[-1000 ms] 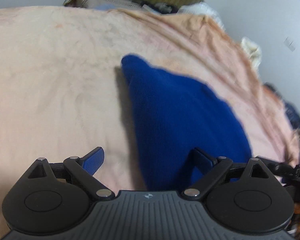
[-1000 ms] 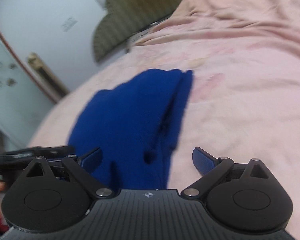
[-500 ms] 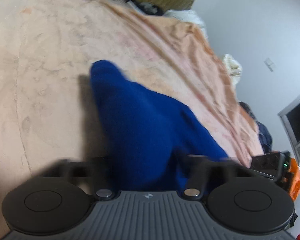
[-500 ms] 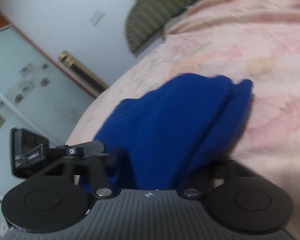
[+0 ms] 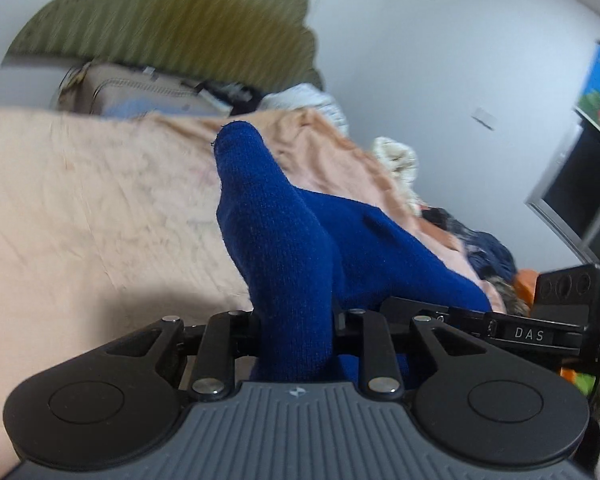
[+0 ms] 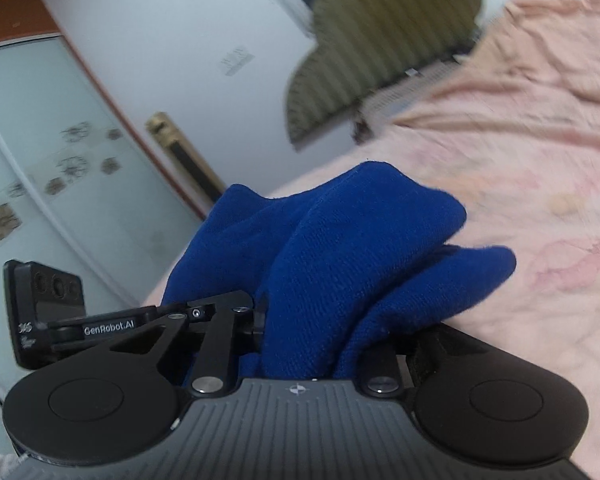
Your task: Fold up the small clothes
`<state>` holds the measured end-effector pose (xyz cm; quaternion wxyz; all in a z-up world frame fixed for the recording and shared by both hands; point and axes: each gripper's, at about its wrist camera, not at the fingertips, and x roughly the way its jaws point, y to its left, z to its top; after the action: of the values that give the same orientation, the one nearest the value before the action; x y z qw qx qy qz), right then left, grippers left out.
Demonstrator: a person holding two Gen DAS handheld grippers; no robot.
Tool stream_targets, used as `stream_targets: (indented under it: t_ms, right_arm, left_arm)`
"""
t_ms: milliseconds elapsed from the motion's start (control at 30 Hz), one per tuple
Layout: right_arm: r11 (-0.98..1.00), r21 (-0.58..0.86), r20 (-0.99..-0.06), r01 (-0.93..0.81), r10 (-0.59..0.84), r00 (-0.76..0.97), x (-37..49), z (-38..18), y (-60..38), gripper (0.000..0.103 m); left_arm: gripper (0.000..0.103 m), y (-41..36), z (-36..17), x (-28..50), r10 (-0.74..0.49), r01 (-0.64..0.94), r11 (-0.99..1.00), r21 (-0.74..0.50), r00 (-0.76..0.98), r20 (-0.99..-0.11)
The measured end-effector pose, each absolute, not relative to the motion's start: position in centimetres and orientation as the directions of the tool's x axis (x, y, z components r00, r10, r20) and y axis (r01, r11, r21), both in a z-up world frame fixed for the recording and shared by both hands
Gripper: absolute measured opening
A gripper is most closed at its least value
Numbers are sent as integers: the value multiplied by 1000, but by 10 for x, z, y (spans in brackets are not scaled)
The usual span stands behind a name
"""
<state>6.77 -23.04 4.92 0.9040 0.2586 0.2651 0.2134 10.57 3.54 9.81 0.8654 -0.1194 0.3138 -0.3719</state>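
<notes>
Blue knit, held off the pink sheet — left gripper and right gripper, jaws narrow and closing, pinch one edge each — lifting step; next, probably carry the held edge across and lay it level.

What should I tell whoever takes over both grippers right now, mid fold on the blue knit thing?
Left gripper: jaws closing on a bunched edge of the blue knit garment, cloth pinched between them.
Right gripper: jaws closing on another bunched part of the same garment, cloth between them too.
Where things are: the garment is held up between both grippers over the pink bedsheet; its far end points toward the striped headboard.
Done: both edges gripped and raised.
Left: carry the held edge across, lay it down to make the fold, release, then smooth. No fold is visible as finished yet.
</notes>
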Motion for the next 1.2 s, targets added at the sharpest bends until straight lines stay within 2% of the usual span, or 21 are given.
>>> stream_targets:
  t_ms: [133,200,233,267,300,333,367,400,467,500,533,633,700,733,800,833,933,967,1033,1133,1200]
  right_arm:
    - [787,510,-320,-347,547,774,25,93,-202,28]
    - [781,500,-307,-374,563,767,24,102,-197,28]
    - [786,490,-312,-376,561,767,29,102,-195,29]
    - [806,464,-329,-369,543,773,38,100,-192,38]
    - [842,407,-358,-353,503,787,48,94,-189,43]
    - [898,314,-399,-307,419,816,63,83,-185,65]
    - [942,248,-437,-227,318,842,76,71,-183,81]
    - [970,211,-486,-119,209,849,92,53,-188,78]
    - [975,189,-614,113,28,789,114,23,-212,53]
    - [957,201,-646,208,-30,763,112,14,-225,51]
    - [944,236,-628,232,-34,778,104,11,-235,49]
    - [945,275,-568,178,10,823,81,18,-239,50]
    - [951,302,-521,69,104,847,72,28,-221,56]
    - [949,315,-502,-7,173,847,67,30,-212,66]
    - [945,283,-513,-163,293,807,58,25,-185,73]
    - [955,227,-544,-190,287,789,58,20,-173,75]
    - [1000,15,-659,-26,29,752,64,-4,-167,79]
    - [997,62,-659,52,2,752,59,-5,-181,83]
    - [972,196,-616,131,18,788,39,4,-197,82]
    - [984,150,-572,93,10,820,18,10,-180,91]
    - [991,104,-612,79,1,791,16,-2,-167,91]
  left_arm:
    - [25,53,127,83,-716,621,695,-362,549,-432]
    - [30,52,122,94,-694,609,716,-341,570,-440]
    - [39,46,112,101,-668,604,739,-298,599,-442]
    - [61,39,95,110,-609,591,782,-200,652,-453]
    - [73,31,77,121,-505,525,844,-107,713,-487]
    - [76,25,58,135,-373,430,903,-25,752,-544]
    - [74,23,41,147,-268,357,934,32,753,-601]
    - [74,27,30,151,-219,318,947,47,746,-629]
    - [75,43,27,142,-252,316,949,-2,755,-606]
    - [75,47,29,135,-257,315,949,-6,765,-591]
    - [75,48,31,132,-243,306,952,11,776,-582]
    - [75,40,47,113,-250,314,949,19,791,-559]
    - [79,37,50,99,-290,343,939,-6,783,-550]
    - [85,37,49,91,-304,358,934,-9,778,-550]
    - [85,31,35,82,-289,385,921,50,766,-574]
    - [85,25,26,81,-255,381,920,95,764,-592]
    - [85,27,12,62,-198,386,904,184,759,-620]
    - [85,29,12,53,-200,388,902,191,767,-610]
    - [85,26,12,39,-206,398,893,210,777,-594]
    - [85,17,5,28,-162,379,886,267,793,-587]
    - [85,18,8,25,-149,360,899,249,787,-599]
